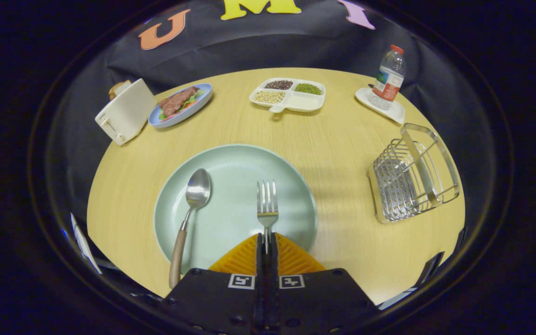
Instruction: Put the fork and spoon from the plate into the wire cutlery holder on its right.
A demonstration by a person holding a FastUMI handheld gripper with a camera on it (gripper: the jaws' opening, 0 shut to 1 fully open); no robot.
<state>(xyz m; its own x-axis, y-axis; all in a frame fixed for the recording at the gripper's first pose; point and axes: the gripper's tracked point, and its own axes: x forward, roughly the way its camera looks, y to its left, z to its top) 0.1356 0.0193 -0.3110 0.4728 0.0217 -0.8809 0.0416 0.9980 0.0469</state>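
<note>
The fork (267, 204) lies on the pale green plate (235, 163), tines pointing to 12 o'clock, its handle running back between the fingers of the gripper (267, 243). The fingers are drawn together on that handle with almost no gap, so the gripper looks clamped on it, though where the pads actually meet the metal is hidden. At 9 o'clock from the fork, also on the plate, lies the spoon (189, 215), bowl up toward 12 and its wooden handle trailing off the plate's rim toward 6.

The wire cutlery holder (412, 177) stands on the round wooden worktop (338, 139) at 3 o'clock of the plate, well apart from it.

Farther off, along the worktop's far edge: a cream toaster (126, 111) with bread in it at 10 o'clock, a blue plate of food (182, 103) touching it, a divided dish of beans (289, 94) at 12, and a water bottle (389, 77) on a white tray (396, 112) at 2.
</note>
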